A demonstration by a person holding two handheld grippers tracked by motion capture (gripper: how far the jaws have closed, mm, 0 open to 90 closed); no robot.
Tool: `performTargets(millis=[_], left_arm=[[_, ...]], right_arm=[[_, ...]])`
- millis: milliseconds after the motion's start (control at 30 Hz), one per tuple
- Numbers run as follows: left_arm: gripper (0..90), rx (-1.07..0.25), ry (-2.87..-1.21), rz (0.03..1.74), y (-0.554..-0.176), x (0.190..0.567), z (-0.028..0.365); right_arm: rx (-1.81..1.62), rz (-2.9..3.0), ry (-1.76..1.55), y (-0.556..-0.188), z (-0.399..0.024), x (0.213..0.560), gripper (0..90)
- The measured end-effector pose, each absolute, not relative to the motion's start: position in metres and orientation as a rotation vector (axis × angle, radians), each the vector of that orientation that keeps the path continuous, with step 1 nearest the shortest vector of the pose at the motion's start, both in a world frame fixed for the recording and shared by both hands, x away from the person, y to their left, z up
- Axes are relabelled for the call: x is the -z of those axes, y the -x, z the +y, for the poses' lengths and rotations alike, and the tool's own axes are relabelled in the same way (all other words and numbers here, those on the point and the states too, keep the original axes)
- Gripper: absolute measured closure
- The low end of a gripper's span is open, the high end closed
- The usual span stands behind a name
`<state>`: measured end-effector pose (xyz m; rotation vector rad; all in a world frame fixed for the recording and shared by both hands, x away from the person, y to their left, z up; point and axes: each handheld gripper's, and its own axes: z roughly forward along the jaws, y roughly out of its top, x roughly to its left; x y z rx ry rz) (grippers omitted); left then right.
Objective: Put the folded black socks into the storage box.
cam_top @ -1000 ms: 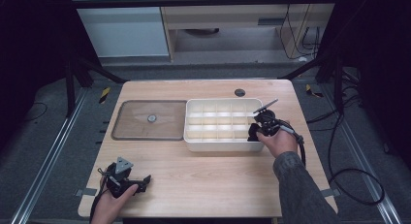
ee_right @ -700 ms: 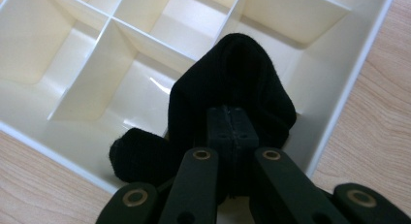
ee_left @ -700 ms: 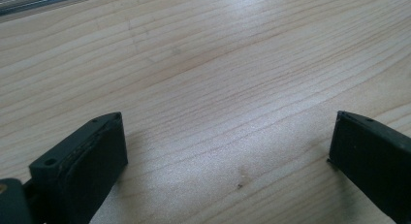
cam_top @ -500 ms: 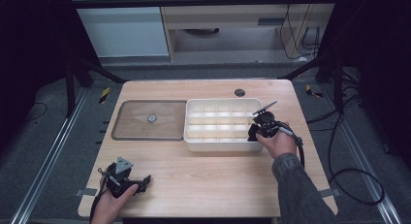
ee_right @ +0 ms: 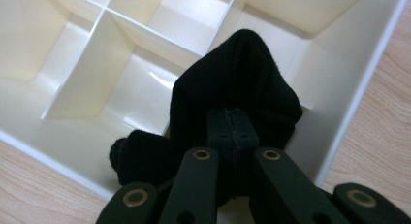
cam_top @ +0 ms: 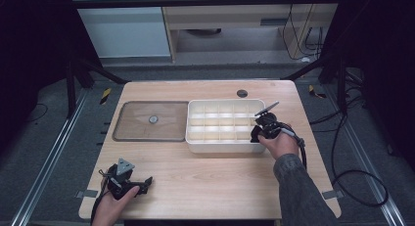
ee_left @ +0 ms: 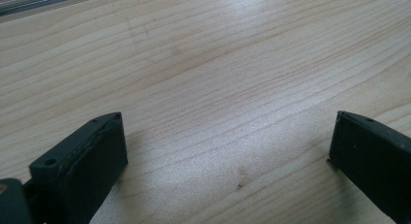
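From above, my right gripper (cam_top: 259, 129) sits at the near right corner of the white divided box (cam_top: 222, 146), which stands on the wooden table (cam_top: 210, 187). A bit of black cloth (cam_top: 254, 134) hangs from it at the box's corner. My right hand (cam_top: 280, 143) wraps the tool just outside the box's right wall. My left gripper (cam_top: 139, 183) rests low on the table near its front left edge, well apart from the box, in my left hand (cam_top: 115, 201). A brown tray (cam_top: 132, 133) with a small round piece (cam_top: 153, 119) in it lies just beside the box on its left.

In the left gripper view, my two black fingers (ee_left: 87, 161) stand wide apart over bare wood (ee_left: 218, 88), with nothing between them.

In the right gripper view, my fingers (ee_right: 232, 132) are pressed together, pinching a black sock (ee_right: 242, 83). The sock bunches up above them and droops over the corner compartment of the box (ee_right: 339, 117), one end hanging toward the near wall.
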<state>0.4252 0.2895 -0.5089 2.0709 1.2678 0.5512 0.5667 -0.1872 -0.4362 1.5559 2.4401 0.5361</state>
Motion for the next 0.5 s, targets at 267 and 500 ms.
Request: performTargets(millis=[267, 500], left_arm=[[0.0, -0.550, -2.070, 1.268, -0.4252, 0.5090, 0.2894], [0.0, -0.549, -2.071, 1.266, -0.4253, 0.5090, 0.2893]], right_arm=[[-0.525, 2.428, -1.593, -0.5685, -0.1855, 0.4401, 90.0], [-0.542, 2.429, -1.585, -0.5646, -0.1846, 0.4398, 90.0]])
